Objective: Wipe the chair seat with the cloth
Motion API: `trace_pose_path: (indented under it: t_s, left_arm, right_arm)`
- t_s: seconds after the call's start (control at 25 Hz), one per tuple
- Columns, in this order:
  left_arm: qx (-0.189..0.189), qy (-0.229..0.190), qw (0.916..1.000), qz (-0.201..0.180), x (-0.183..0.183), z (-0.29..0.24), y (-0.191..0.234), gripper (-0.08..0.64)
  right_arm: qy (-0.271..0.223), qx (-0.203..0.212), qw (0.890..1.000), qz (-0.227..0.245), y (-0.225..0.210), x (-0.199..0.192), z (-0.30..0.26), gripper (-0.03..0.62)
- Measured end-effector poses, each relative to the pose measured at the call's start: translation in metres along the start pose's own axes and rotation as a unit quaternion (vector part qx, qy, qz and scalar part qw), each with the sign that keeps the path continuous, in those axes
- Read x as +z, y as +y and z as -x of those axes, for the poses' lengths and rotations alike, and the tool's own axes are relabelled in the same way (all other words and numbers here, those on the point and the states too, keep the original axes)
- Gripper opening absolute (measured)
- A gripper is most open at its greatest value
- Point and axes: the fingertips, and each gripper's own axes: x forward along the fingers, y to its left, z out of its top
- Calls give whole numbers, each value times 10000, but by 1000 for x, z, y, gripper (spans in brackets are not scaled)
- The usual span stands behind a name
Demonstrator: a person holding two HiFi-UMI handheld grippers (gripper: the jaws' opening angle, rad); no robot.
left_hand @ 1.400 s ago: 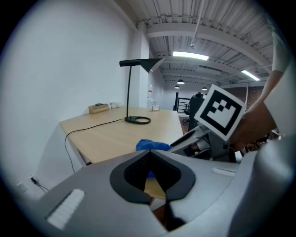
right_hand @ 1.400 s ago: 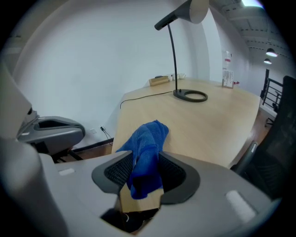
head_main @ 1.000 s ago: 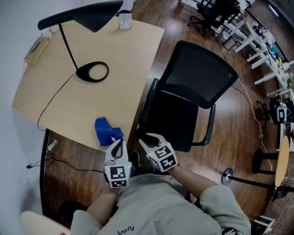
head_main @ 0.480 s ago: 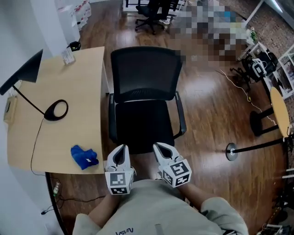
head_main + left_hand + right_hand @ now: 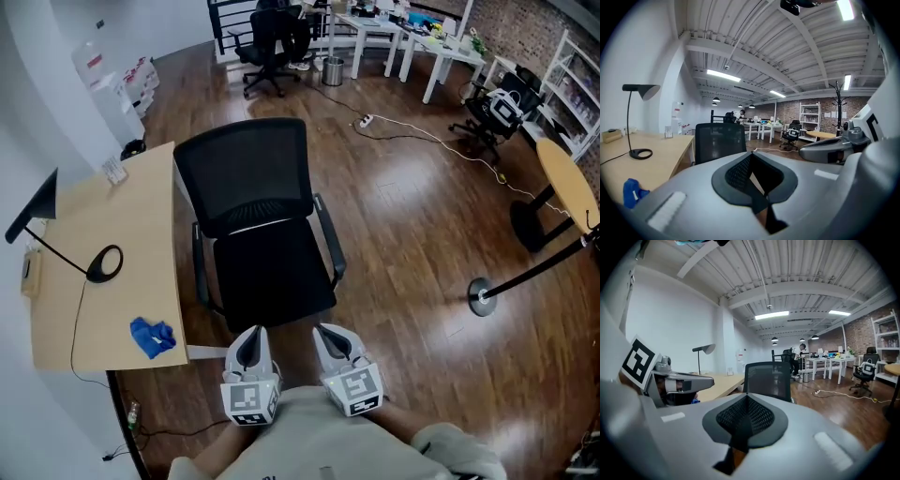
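The small blue crumpled cloth (image 5: 153,337) lies on the pale wooden worktop (image 5: 112,234), near the corner closest to the person and apart from the black round lamp base (image 5: 104,264) further back. Being soft, light and bunched, it should give under any pinch and drag easily, so a raised fold on top of the lump looks the best place to take hold, since that avoids scraping the wood. Its longer side seems to run across the worktop towards the chair-side edge, though it is too small and rumpled in the head view to be sure. Just right of the worktop stands the black mesh-backed office chair, its dark padded seat (image 5: 272,274) bare and facing the person. Both tools hover side by side in front of that seat, touching nothing. The left hand-held gripper (image 5: 251,336) is clenched with nothing between its jaws. The right hand-held gripper (image 5: 330,334) is likewise clenched and empty. The cloth sits to the left of the left one, not yet picked up.
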Motion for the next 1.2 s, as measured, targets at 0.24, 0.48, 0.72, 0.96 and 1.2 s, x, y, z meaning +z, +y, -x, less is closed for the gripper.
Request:
trace_pose_path:
  t_s: [0.24, 0.48, 0.72, 0.96, 1.2]
  left_arm:
    - [490, 141, 9986, -99, -27, 37, -48, 5]
    - [776, 149, 9966, -212, -25, 56, -66, 5]
    - [660, -46, 9974, -298, -18, 56, -63, 5]
    - [547, -68, 9980, -320, -19, 67, -44, 5]
    - [484, -129, 9983, -306, -16, 79, -22, 5]
  right_arm:
    - [17, 522, 9986, 23, 0, -24, 47, 0]
    - [-105, 721, 9973, -71, -5, -22, 63, 0]
    - [-128, 681, 9976, -63, 1, -14, 64, 0]
    - [-141, 584, 9982, -11, 19, -11, 60, 0]
    - [-154, 419, 9990, 67, 35, -5, 56, 0]
